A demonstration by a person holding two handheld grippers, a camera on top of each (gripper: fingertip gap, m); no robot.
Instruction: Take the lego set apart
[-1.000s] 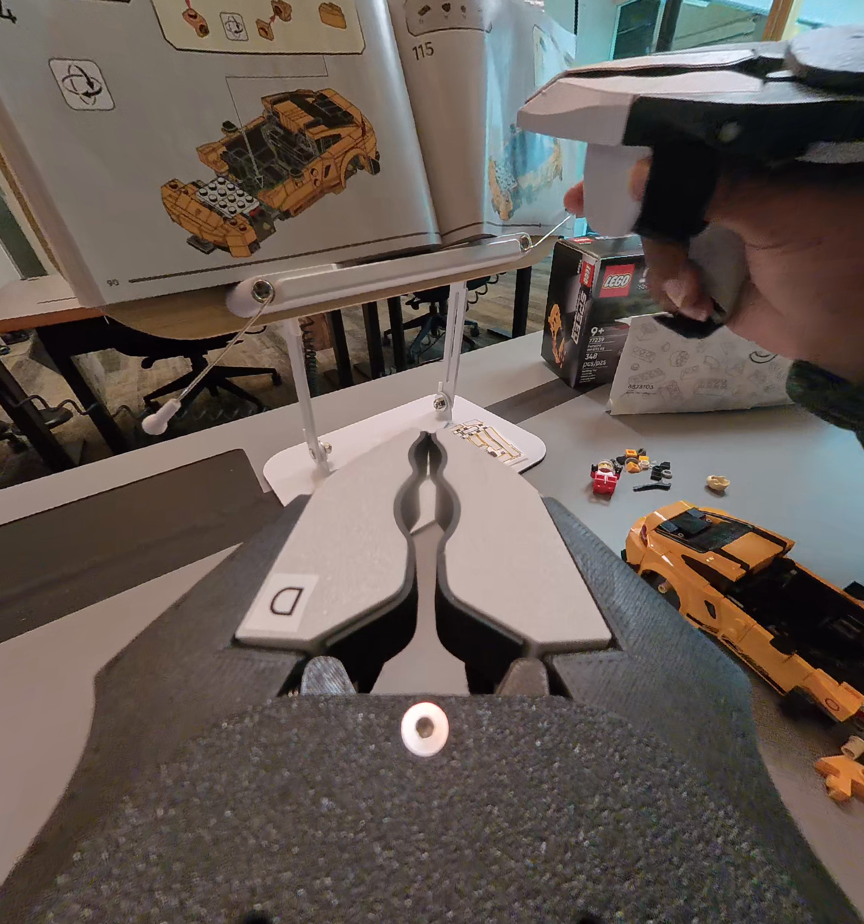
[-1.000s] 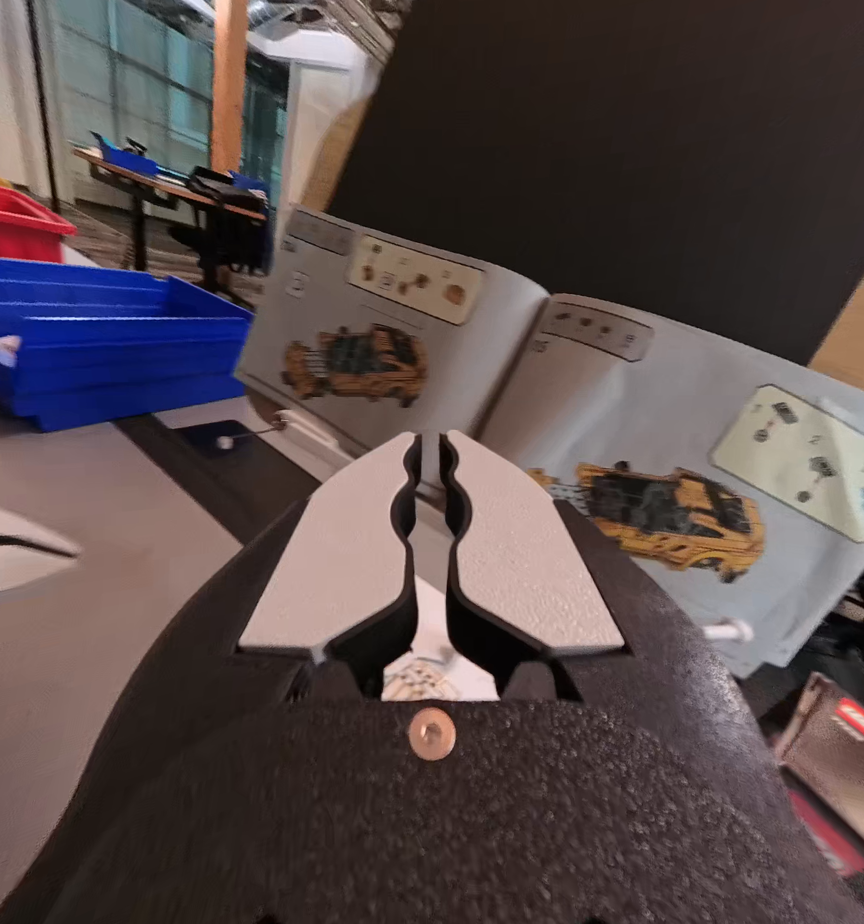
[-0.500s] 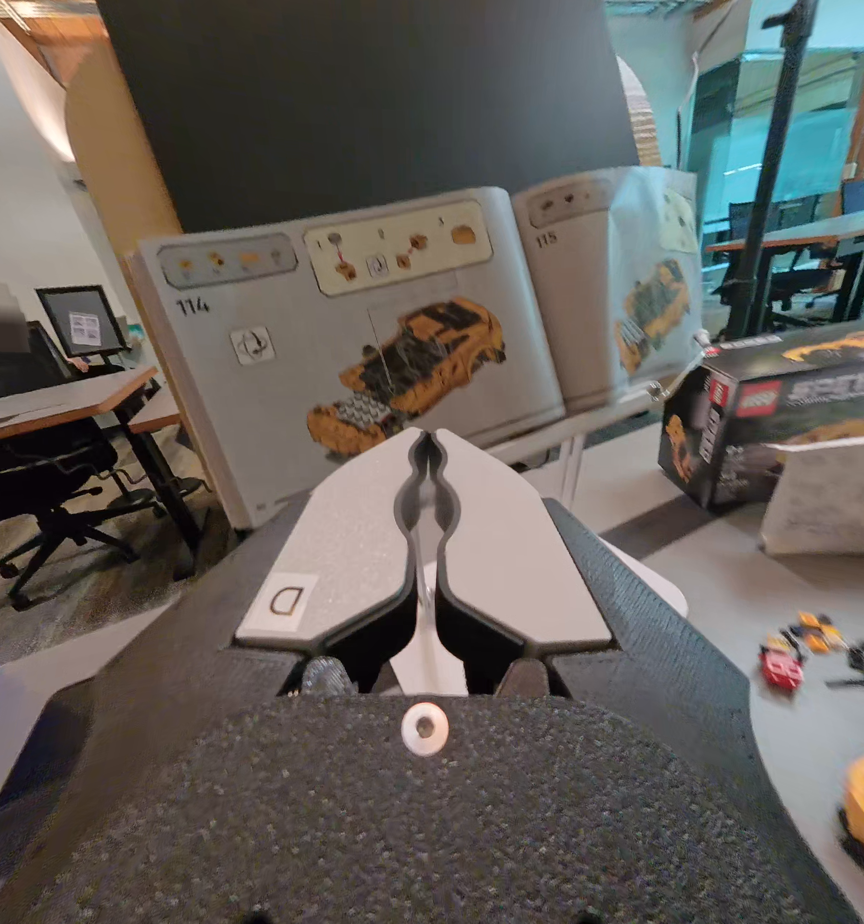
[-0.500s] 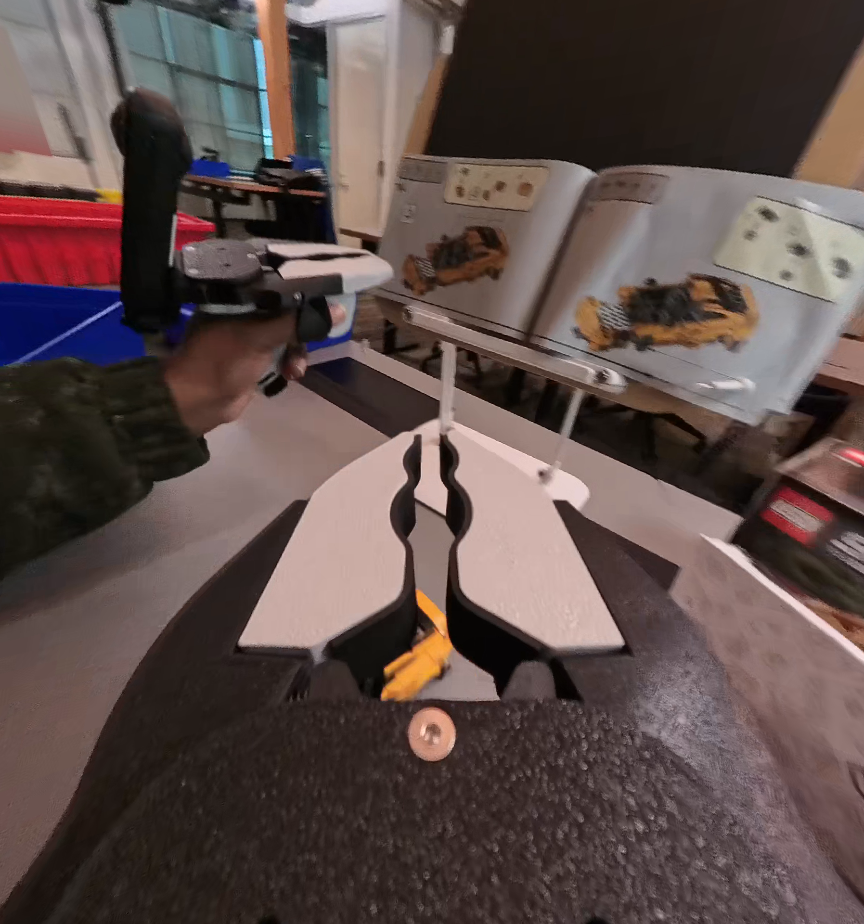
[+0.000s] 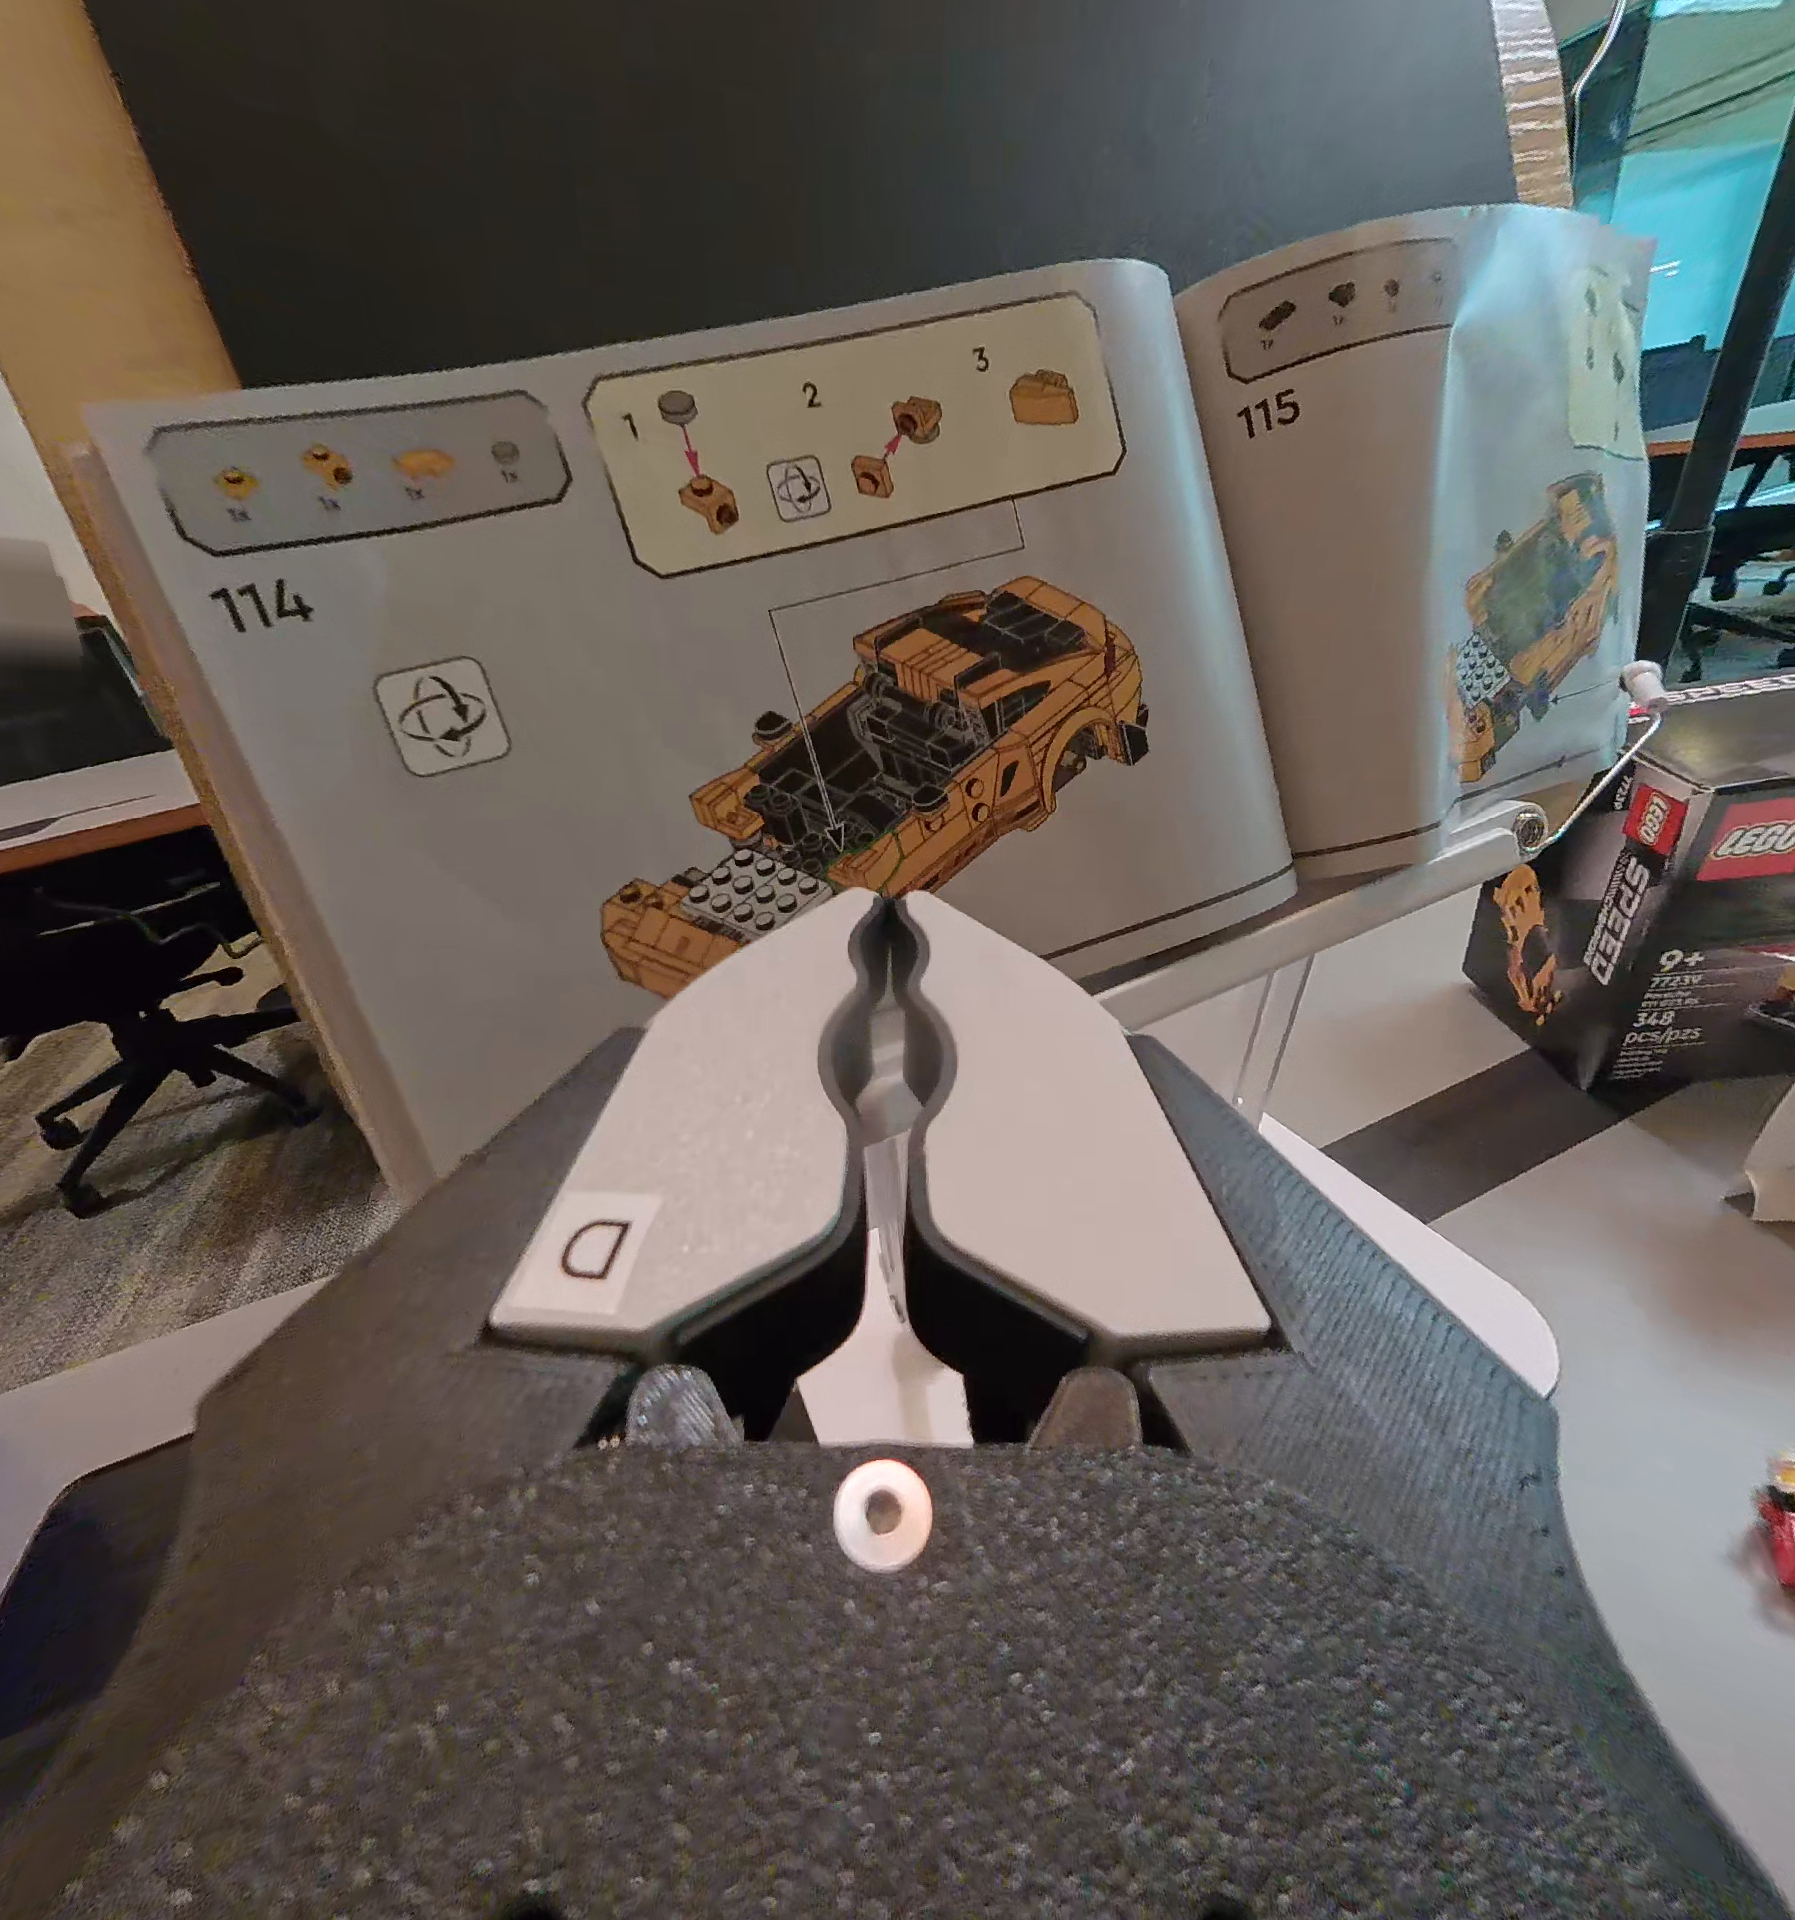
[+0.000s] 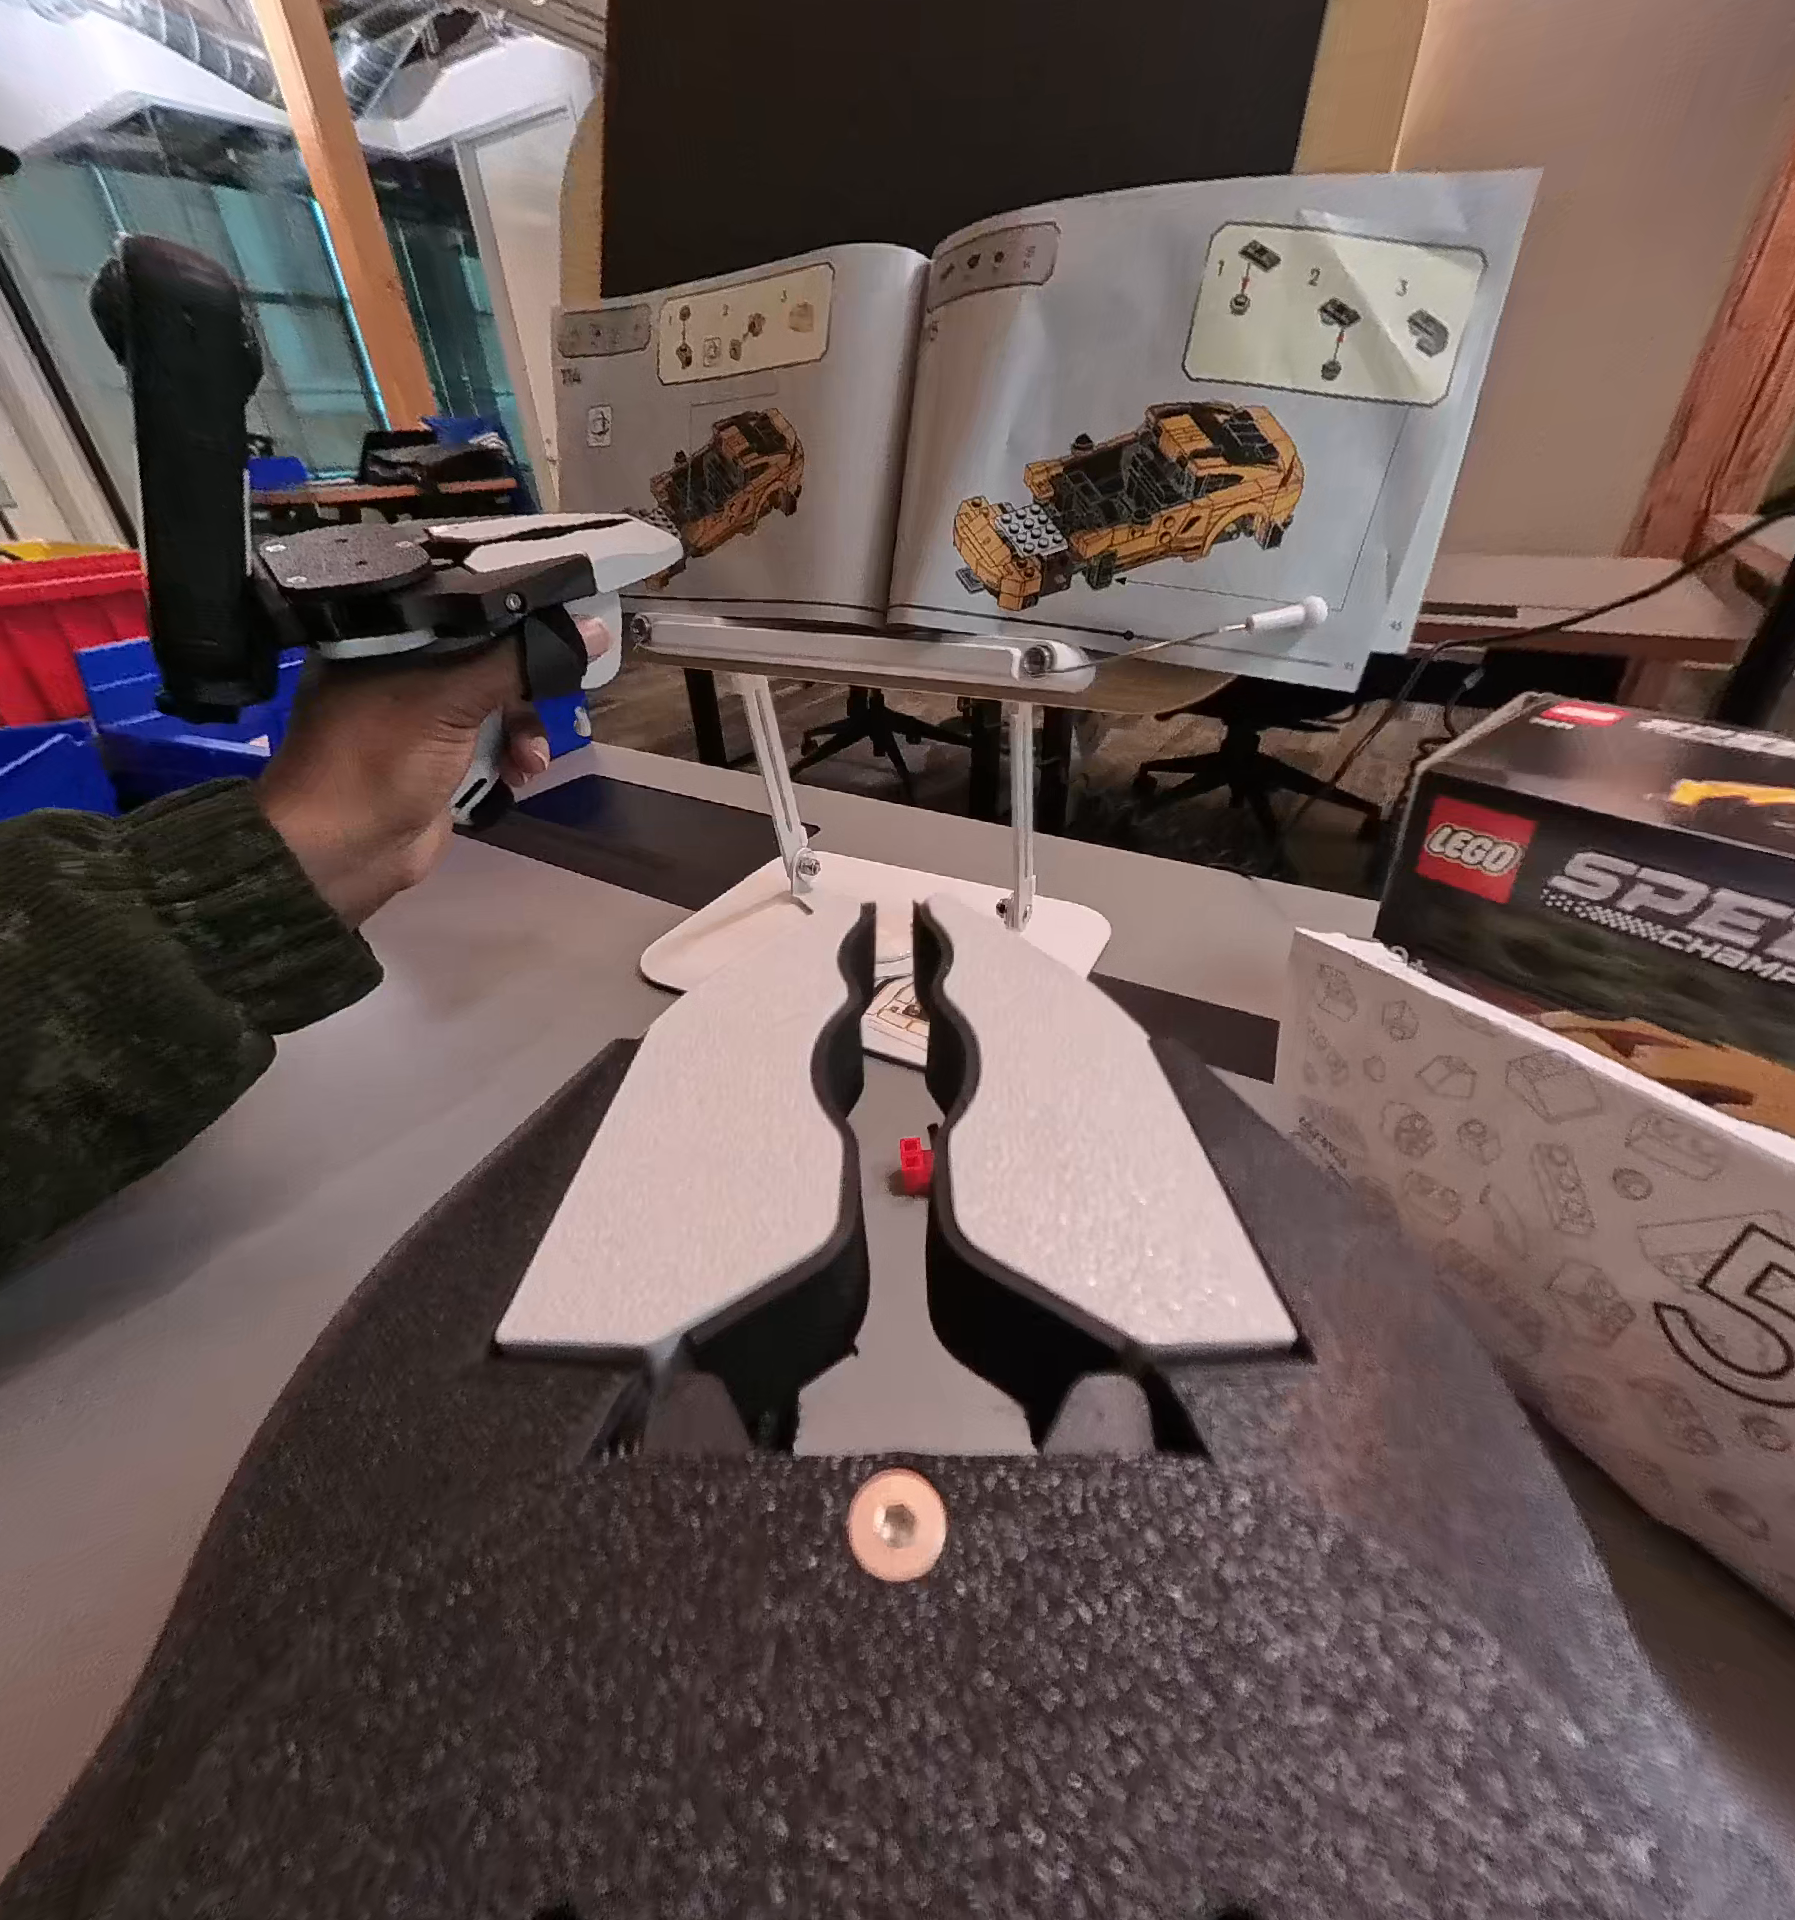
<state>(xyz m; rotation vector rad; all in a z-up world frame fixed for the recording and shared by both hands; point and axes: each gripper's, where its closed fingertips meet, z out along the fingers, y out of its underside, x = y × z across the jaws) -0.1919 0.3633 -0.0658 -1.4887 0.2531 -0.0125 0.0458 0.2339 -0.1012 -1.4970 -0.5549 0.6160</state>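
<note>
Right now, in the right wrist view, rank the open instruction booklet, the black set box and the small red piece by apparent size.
1. Instruction booklet, largest, spread across the stand.
2. Black set box, smaller as seen, but cut off by the frame edge and partly hidden, so unsure.
3. Red piece, by far smallest.

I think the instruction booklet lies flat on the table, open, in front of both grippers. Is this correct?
Not quite. The instruction booklet is open and in front of both grippers, but it does not lie flat on the table: it stands propped on a white stand raised above it. The right wrist view shows this best.
</note>
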